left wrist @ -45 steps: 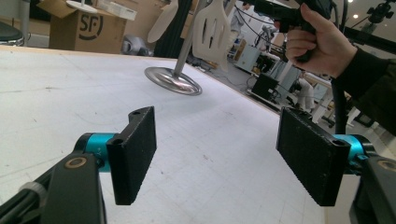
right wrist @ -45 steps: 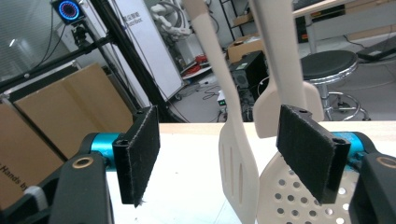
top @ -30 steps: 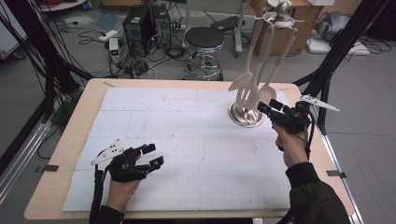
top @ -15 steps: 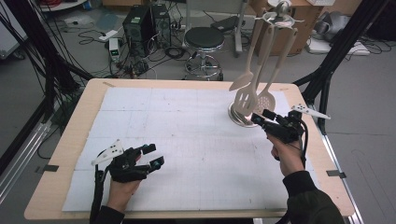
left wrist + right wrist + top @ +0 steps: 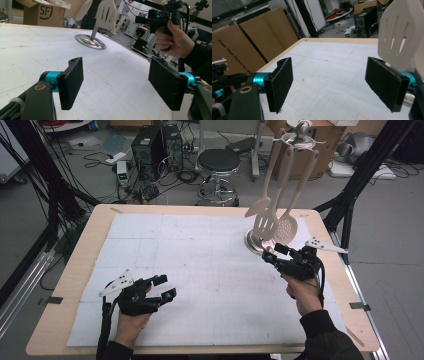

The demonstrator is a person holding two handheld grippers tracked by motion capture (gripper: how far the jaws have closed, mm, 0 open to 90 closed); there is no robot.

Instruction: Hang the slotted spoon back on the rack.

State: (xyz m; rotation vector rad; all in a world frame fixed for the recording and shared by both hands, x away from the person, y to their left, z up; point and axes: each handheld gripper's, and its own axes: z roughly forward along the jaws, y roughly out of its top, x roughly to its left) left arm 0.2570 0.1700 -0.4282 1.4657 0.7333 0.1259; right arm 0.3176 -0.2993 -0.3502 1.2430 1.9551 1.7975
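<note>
Lab room w/ cables, a PC tower and a black stool (image 5: 218, 161) on the floor beyond my surface (image 5: 65, 320), a pale wood top under a white gridded mat (image 5: 190, 270).

Nearest me, my left gripper (image 5: 161, 287) sits low over the near-left part of the mat, jaws wide apart, nothing between them. In the left gripper view I see both black pads with bare mat in the gap, and my other hand farther off, up right.

Further out on the right, my right gripper (image 5: 272, 254) is held above the mat, jaws also spread wide and holding nothing. It points toward the utensil stand, tips just short of the hanging tools. In the right gripper view the slotted spatula (image 5: 400, 32) hangs right above my right-hand jaw, close to it; can't tell if it touches.

Behind that, the stand's round metal base (image 5: 252, 242) rests on the far-right part of the mat. From its top ring (image 5: 297, 137) hang three cream utensils: a plain spoon (image 5: 258, 209) on the left, the slotted spatula in the middle, a perforated skimmer (image 5: 286, 227) on the right, all off the surface.
</note>
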